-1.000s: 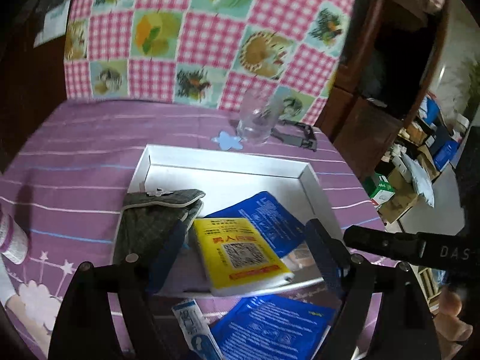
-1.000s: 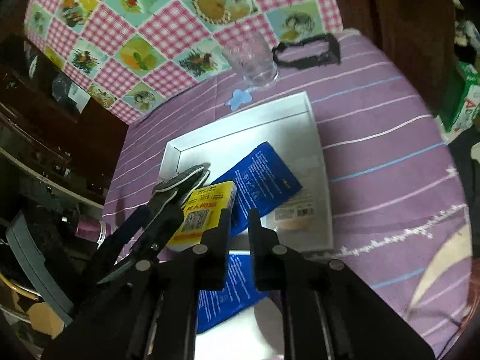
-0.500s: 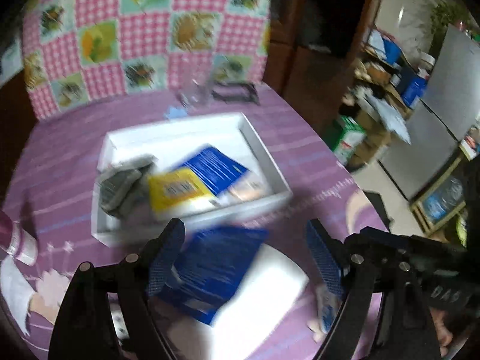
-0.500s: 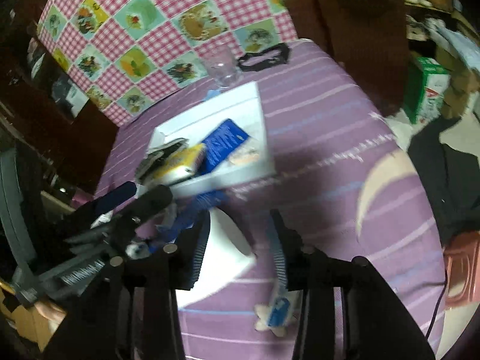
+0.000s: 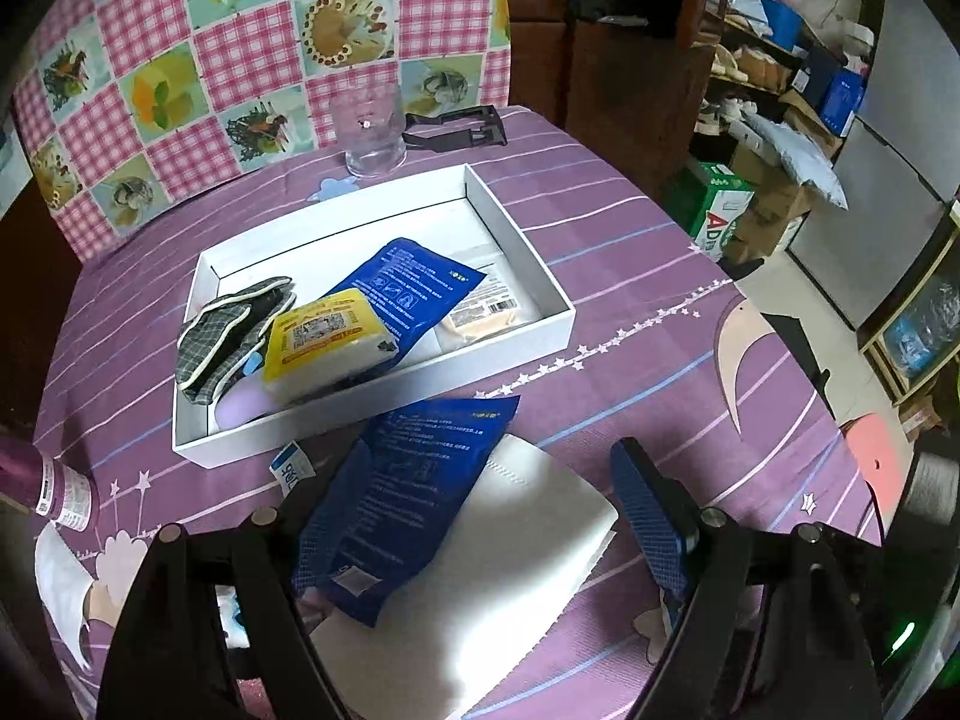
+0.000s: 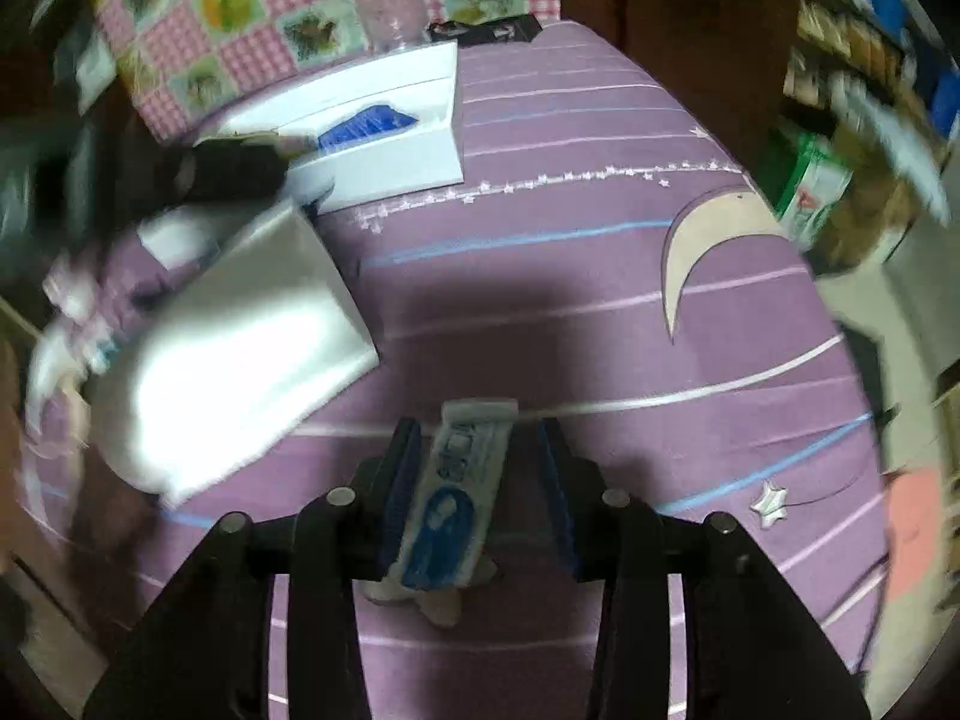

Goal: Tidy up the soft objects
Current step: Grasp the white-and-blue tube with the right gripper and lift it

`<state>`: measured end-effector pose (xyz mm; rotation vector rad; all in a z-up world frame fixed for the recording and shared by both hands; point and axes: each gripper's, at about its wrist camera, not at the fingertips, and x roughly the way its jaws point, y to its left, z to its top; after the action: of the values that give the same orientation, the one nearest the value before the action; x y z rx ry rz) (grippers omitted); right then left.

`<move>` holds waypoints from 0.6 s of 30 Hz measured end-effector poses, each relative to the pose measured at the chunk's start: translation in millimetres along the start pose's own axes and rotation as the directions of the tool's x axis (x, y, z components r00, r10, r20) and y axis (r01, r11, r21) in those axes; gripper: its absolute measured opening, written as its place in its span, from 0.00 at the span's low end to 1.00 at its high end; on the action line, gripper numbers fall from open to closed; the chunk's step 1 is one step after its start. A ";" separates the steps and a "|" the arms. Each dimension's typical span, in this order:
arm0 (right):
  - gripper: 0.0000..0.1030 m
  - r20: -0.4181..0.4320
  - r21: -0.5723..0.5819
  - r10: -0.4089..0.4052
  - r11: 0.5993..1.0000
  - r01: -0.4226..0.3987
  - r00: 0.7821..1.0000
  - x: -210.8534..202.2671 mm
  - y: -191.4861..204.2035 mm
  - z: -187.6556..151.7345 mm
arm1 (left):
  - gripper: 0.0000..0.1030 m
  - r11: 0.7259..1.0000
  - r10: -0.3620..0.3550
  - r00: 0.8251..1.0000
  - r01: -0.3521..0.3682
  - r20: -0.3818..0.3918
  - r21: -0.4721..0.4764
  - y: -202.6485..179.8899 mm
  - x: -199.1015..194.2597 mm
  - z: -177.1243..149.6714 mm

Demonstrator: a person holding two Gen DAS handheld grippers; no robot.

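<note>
My left gripper [image 5: 480,516] stands open and wide over a blue packet [image 5: 414,480] that lies on a white folded pack [image 5: 510,570] on the purple tablecloth. Neither finger presses on them. Behind them a white tray [image 5: 528,252] holds grey checked gloves [image 5: 228,330], a yellow tissue pack [image 5: 324,342], another blue packet [image 5: 414,288] and a beige packet [image 5: 486,312]. My right gripper [image 6: 477,480] points down at the cloth. A small blue-and-white sachet [image 6: 456,498] lies between its fingers with a gap on the right side. The right wrist view is blurred.
A glass [image 5: 369,132] and a black clip [image 5: 462,132] stand behind the tray near a checked chair back [image 5: 240,60]. A small sachet [image 5: 292,468] and a purple bottle [image 5: 54,480] lie at the left. Boxes crowd the floor [image 5: 780,180] beyond the round table's right edge.
Both grippers drew back from the tray toward the table's near side. The right jaws went from shut to open and came down around the small sachet. The left gripper stayed wide open.
</note>
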<state>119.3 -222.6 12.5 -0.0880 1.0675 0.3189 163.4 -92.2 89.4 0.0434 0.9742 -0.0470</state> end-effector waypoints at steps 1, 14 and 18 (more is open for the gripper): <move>0.40 0.002 -0.021 -0.018 1.000 0.018 1.000 1.2 3.6 -1.7 | 0.80 1.000 0.004 1.000 -0.004 -0.003 0.002 -0.1 1.0 0.0; 0.16 0.065 -0.070 -0.015 0.997 0.019 0.998 5.1 5.4 -3.6 | 0.80 0.998 0.057 0.998 -0.057 0.034 -0.002 8.2 -0.6 2.4; 0.16 0.109 -0.017 0.120 0.993 -0.118 0.987 -3.4 -4.4 2.5 | 0.80 0.998 0.063 0.996 -0.063 0.066 -0.008 6.1 -0.7 2.3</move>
<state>121.2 -227.0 16.3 -0.0155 0.9643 0.4323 165.2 -86.2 91.4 0.0672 0.9060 0.0125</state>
